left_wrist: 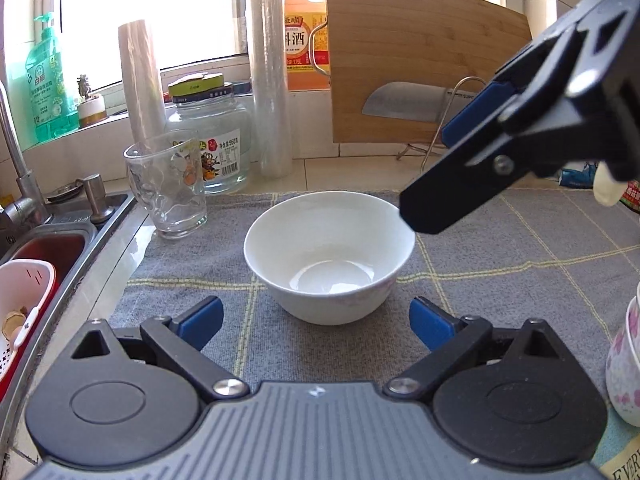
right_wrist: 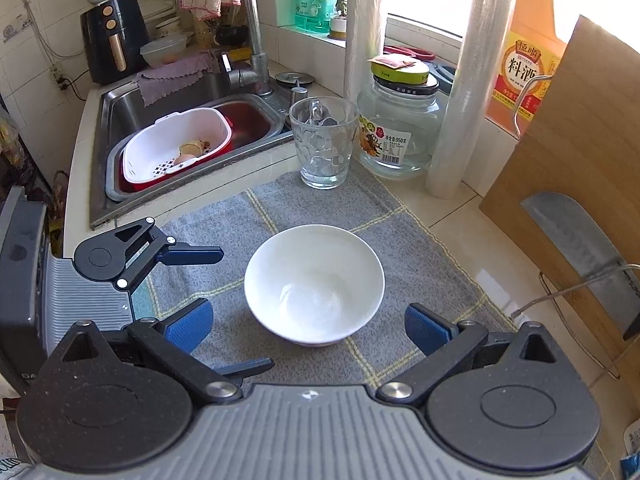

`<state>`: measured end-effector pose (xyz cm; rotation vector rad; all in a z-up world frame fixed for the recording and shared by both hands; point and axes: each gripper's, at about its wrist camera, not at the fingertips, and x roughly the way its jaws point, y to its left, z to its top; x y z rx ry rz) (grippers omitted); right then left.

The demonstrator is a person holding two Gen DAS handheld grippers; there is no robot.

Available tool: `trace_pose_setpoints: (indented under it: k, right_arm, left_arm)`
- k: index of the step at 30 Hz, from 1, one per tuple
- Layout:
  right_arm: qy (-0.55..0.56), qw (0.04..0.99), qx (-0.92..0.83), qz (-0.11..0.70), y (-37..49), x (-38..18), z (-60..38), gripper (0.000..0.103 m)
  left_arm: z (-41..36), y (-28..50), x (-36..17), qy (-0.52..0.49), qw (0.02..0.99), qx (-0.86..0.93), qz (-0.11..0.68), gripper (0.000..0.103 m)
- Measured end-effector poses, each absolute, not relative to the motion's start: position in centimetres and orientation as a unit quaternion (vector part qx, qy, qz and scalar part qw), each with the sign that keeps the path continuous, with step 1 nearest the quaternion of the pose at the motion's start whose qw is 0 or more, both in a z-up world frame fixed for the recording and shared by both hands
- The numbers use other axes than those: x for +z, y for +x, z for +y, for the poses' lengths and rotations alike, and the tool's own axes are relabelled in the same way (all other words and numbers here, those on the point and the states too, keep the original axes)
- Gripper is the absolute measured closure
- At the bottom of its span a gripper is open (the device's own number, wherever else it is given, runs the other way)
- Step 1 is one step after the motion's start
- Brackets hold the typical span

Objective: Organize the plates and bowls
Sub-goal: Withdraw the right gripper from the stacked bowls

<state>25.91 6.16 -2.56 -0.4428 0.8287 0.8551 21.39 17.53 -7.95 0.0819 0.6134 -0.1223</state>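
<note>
Hidden: a floral cup (left_wrist: 626,364) is cut off at the right frame edge in the left view; the knife (right_wrist: 580,252) is partly masked by its wire rack.
Hard to tell: contents of the white basket (right_wrist: 176,148) in the sink (right_wrist: 120,112) are unclear scraps.
Left tool (left_wrist: 316,322): jaws spread wide, holding nothing, bowl just ahead of the tips.
Right tool (right_wrist: 308,328): jaws spread wide, holding nothing, above the bowl's near side.
Bowl (right_wrist: 314,284): white, upright, on the grey mat (right_wrist: 420,248), mid-mat, touching neither tool.
Edges: glass (right_wrist: 324,142) stands at the mat's far edge; jar (right_wrist: 396,128) and film roll (right_wrist: 468,80) just behind it.
Open room: bare mat on all sides of the bowl.
Surface: tiled table (right_wrist: 472,236), sink to the left, cutting board (right_wrist: 580,128) leaning to the right.
Room: bright window behind.
</note>
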Motion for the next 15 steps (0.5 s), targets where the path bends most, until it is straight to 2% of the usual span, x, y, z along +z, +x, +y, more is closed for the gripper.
trace_pose_setpoints:
  k: [12, 15]
  right_arm:
    - [-0.168, 0.782, 0.409, 0.44, 31.9, -6.4, 8.3, 0.0]
    - [-0.16, 0.779, 0.409, 0.447, 32.8, -6.9, 8.5, 0.003]
  left_arm:
    - [17.5, 23.6, -9.3, 0.027, 0.951, -0.072, 0.3, 0.005]
    - [17.4, 23.7, -9.2, 0.031, 0.953, -0.075, 0.293, 0.005]
